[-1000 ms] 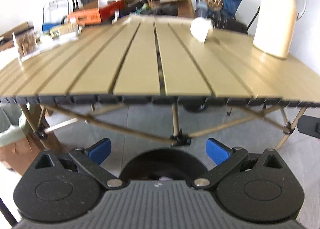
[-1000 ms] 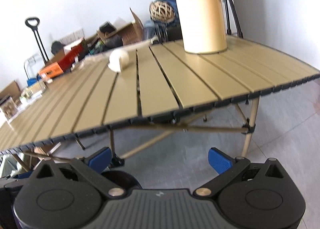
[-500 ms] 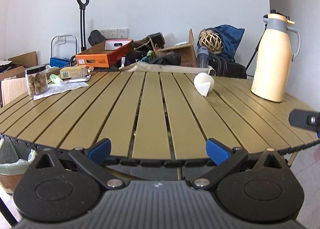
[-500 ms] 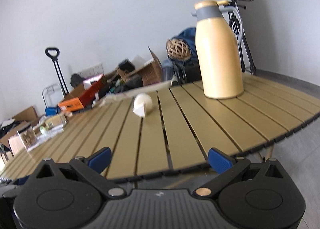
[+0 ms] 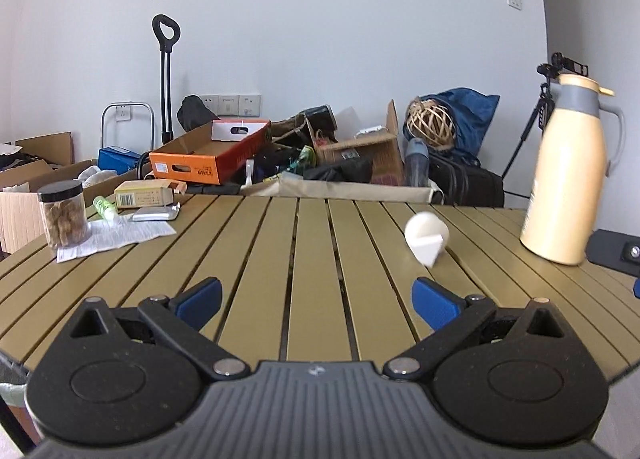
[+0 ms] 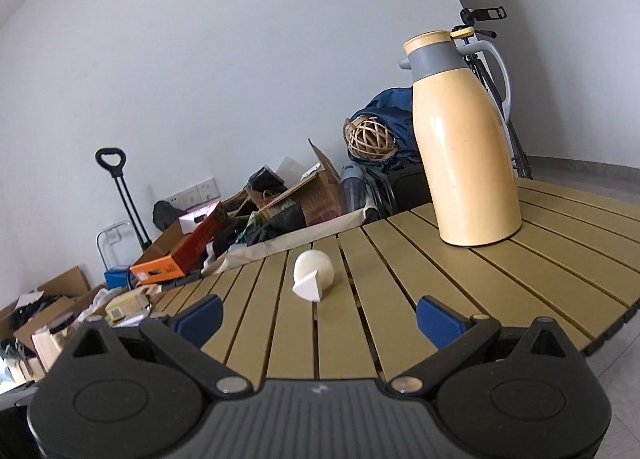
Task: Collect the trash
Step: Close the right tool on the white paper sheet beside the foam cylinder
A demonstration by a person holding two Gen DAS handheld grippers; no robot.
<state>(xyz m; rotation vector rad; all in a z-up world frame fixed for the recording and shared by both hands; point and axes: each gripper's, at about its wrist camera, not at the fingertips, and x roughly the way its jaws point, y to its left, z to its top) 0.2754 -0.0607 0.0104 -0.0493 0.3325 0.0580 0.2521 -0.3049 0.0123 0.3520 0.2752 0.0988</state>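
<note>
A crushed white paper cup [image 5: 426, 238] lies on its side on the slatted tan table [image 5: 312, 259], right of centre. The right wrist view has the same cup [image 6: 313, 275] straight ahead of my right gripper [image 6: 318, 315], which is open and empty, a short way short of it. My left gripper [image 5: 316, 297] is open and empty above the table's near part, with the cup ahead and to the right. At the table's far left lie a printed paper sheet [image 5: 112, 237], a small green bottle [image 5: 105, 207], a foil packet [image 5: 156, 213] and a yellow carton [image 5: 146, 194].
A tall cream thermos jug [image 5: 568, 179] stands at the table's right side, also large in the right wrist view [image 6: 464, 147]. A jar of snacks [image 5: 64, 215] stands far left. Boxes, bags and a hand trolley [image 5: 166, 75] crowd the floor behind the table. A bin liner edge [image 5: 10, 389] shows low left.
Both grippers have risen from below the table's edge to above its top and moved forward over it. The cup now appears closer. Both stayed open.
</note>
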